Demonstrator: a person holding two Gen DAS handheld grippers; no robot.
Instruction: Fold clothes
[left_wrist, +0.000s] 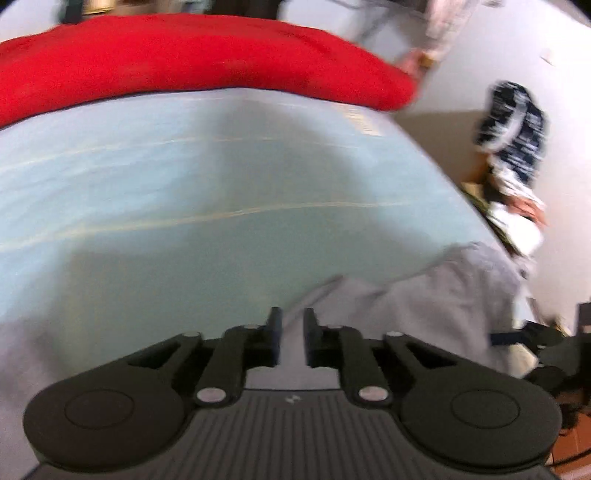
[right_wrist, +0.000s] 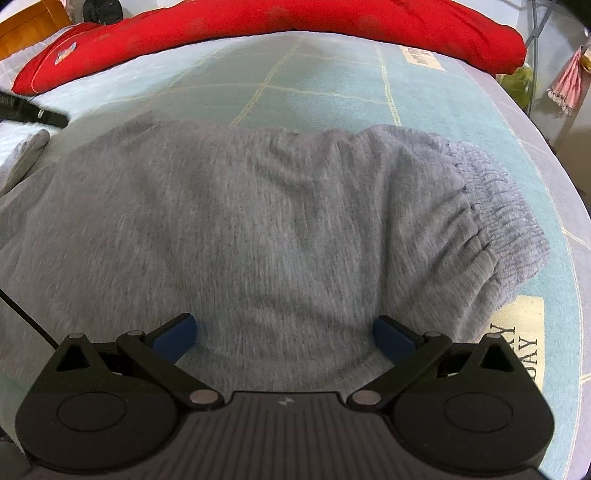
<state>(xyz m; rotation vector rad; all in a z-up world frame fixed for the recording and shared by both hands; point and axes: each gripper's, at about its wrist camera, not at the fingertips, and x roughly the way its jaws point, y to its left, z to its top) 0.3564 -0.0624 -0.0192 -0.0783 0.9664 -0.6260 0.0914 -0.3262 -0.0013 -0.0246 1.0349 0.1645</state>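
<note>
- Our left gripper (left_wrist: 292, 338) points down at the bed, its two fingers drawn close with only a narrow slot between them. Grey cloth fills that slot, but the left wrist view is blurred and we cannot tell whether the pads pinch the cloth or merely sit over it.
- Our right gripper (right_wrist: 284, 334) stands with its fingers spread wide, blue pads (right_wrist: 175, 338) at either side, over the grey garment (right_wrist: 258, 229). Nothing is clamped between them — the cloth lies beneath the gap.
- Only the right wrist view shows the garment whole: a grey knit piece spread across the near part of the pale blue bedsheet (right_wrist: 317, 88), with a gathered elastic band bunched at its right end, near a cream label printed on the sheet.
- The left wrist view catches just the garment's edges: a fold running out to the right rim of the bed, and more grey at the lower left of the frame.
- Both views show the red pillow (right_wrist: 295, 18) lying along the far side of the bed, well apart from the garment.
- The left wrist view alone takes in the floor beside the bed, where a dark patterned piece of fabric (left_wrist: 513, 129) lies smeared by blur — we cannot say what it is.
- The right wrist view alone shows thin yellow grid lines on the sheet, and a black object (right_wrist: 33, 110) at the left edge, just beyond the garment.
</note>
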